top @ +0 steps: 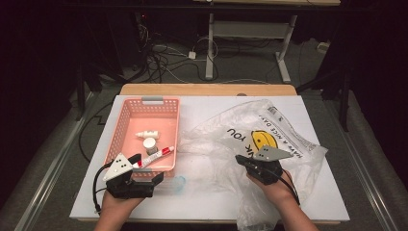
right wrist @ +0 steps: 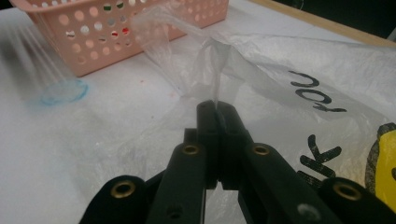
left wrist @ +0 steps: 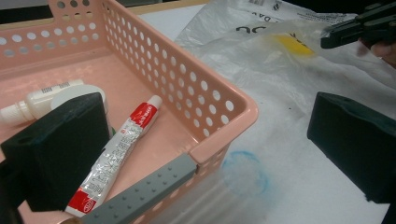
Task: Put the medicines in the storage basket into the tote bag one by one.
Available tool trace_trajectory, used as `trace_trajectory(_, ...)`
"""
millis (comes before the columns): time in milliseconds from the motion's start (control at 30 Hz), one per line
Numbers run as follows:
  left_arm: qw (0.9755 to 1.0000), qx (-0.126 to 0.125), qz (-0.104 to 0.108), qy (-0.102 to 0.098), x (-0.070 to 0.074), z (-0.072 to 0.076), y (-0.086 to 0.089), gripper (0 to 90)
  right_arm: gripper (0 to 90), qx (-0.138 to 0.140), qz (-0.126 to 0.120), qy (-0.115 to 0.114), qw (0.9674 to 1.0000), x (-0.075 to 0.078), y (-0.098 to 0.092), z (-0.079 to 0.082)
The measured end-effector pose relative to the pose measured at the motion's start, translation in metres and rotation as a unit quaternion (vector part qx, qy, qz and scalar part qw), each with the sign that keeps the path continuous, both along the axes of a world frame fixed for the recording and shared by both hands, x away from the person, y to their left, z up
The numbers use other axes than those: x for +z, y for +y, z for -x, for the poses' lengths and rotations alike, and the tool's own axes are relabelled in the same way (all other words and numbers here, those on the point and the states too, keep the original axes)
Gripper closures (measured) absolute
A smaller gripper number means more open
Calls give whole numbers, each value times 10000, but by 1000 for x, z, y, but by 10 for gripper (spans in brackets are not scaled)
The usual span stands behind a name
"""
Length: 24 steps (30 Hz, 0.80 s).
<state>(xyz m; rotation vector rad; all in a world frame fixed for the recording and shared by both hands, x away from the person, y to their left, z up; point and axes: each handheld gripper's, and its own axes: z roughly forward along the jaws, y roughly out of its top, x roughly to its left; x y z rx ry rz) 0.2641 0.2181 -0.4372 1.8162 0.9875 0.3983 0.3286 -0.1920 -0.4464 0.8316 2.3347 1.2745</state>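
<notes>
In the high view, the person's forearms come in from the bottom edge onto a white table top (top: 211, 108). The left gripper (top: 153, 182) lies low at the near right corner of a pink perforated plastic basket (top: 126, 115), pointing to the right across the table, the hand wrapped round its body. The right gripper (top: 239, 159) points away from the person and a little leftward, its tip on a crumpled clear plastic bag printed with black letters and a yellow face (top: 288, 139), which spreads over the right half of the table. Inside the basket lie a small white bottle (top: 147, 134), a round white cap (top: 150, 143) and a red-and-white tube (top: 155, 157).

In the left gripper view, the two black jaws stand wide apart, one over the basket's inside, the other over the table outside it, with the basket's corner and grey handle (left wrist: 140, 192) between them and nothing pinched. The tube lies just beside the inner jaw.

In the right gripper view, the jaws are closed tight on a thin raised fold of the clear bag, which stands up from the pinch, the basket well beyond.
</notes>
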Motion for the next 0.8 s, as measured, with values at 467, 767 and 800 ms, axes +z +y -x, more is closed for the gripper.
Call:
trace_trajectory(467,9992,373,123,93,1,-5,25,0,900,-24,-297,-281,9992,18,-8,1)
trace_trajectory(767,9982,549,133,188,-1,-8,36,2,900,-8,-441,-344,9984,24,-12,0)
trace_trajectory(800,9981,559,138,202,-2,-9,37,5,900,-11,-444,-332,9985,24,-12,0)
